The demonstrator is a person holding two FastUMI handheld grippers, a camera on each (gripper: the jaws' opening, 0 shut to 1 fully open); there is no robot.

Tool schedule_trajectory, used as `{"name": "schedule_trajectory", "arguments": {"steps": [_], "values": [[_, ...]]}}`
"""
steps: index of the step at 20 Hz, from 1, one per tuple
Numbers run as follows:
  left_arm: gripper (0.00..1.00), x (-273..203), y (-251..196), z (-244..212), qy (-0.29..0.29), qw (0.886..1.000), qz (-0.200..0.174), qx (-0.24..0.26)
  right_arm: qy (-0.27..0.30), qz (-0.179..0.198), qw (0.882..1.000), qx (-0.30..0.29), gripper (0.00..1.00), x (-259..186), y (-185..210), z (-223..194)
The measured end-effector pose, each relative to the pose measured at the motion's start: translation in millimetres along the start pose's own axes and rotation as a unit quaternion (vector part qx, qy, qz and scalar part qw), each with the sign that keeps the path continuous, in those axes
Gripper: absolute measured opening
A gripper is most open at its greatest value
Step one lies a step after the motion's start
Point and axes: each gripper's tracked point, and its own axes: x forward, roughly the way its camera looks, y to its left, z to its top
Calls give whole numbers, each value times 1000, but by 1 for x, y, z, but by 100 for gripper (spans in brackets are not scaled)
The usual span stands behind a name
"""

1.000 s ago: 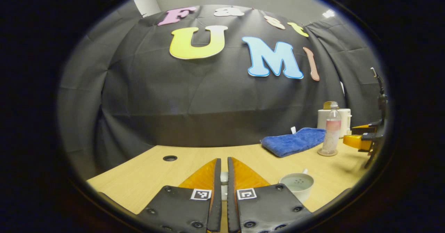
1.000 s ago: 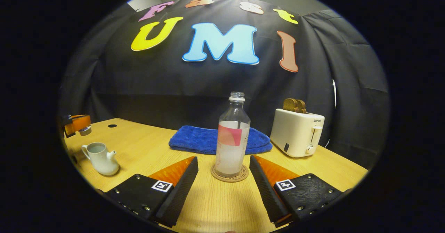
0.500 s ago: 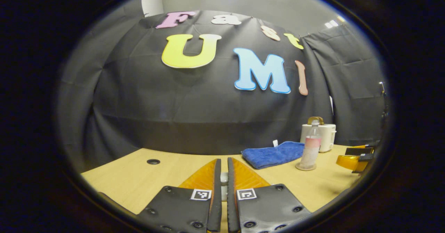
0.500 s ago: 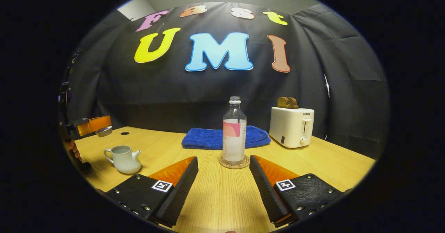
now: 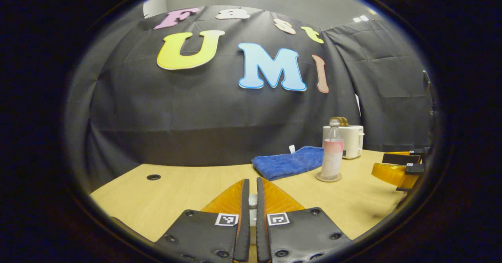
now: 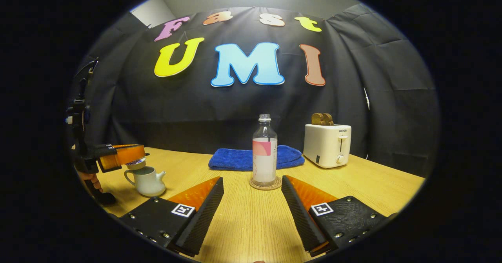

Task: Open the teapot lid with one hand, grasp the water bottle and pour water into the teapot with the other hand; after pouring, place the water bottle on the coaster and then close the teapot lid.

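Water bottle on its coaster, teapot open, lid held just above it.

The water bottle (image 6: 264,151) stands upright on the coaster (image 6: 265,183) straight ahead of the right gripper (image 6: 252,194), partly filled with clear liquid; that gripper's fingers are spread wide, holding nothing. Far to its left the white teapot (image 6: 148,179) sits on the table (image 6: 243,223) with its mouth uncovered; what it holds cannot be made out. The left gripper (image 6: 135,157) hovers level just above it, fingers clenched on the teapot lid (image 6: 136,163). Behind the bottle lie a blue towel (image 6: 243,159) and a toaster (image 6: 328,144).
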Motion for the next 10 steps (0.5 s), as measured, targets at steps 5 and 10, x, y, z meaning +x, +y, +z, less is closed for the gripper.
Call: {"name": "schedule_trajectory", "arguments": {"steps": [5, 10], "values": [[15, 11, -4, -9, 10, 1000, 5, 26, 0, 4, 1000, 0, 92, 1, 3, 0], [15, 19, -10, -8, 12, 999, 2, 33, 0, 8, 1000, 0, 92, 1, 5, 0]]}}
